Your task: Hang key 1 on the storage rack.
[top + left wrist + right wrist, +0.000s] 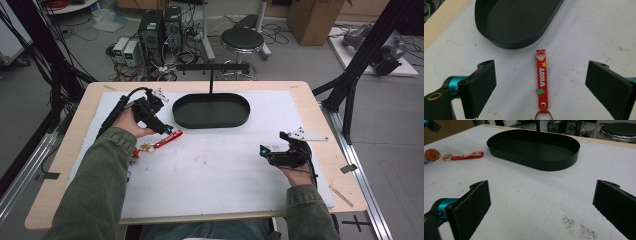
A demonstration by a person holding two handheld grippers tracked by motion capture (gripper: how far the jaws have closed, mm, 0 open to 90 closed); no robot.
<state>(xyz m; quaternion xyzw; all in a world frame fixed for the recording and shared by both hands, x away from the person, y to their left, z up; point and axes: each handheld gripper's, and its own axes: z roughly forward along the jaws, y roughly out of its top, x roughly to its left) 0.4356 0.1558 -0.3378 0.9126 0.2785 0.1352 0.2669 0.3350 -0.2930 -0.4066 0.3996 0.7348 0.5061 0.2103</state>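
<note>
Red keychain strap [541, 78] lies flat on the desk [210, 175], between the wide-open left tongs [541, 87], not yet gripped

Nothing looks done so far: the strap is untouched and the black oval tray [514, 22] just beyond the left tongs sits empty, so, as I judge it, grasping and carrying remain. The right tongs [541, 207], also spread wide, hover over bare desk, well apart from the strap. The left gripper view shows the strap's lettering and ring; the right gripper view shows an orange disc [432, 154] on its far end
</note>
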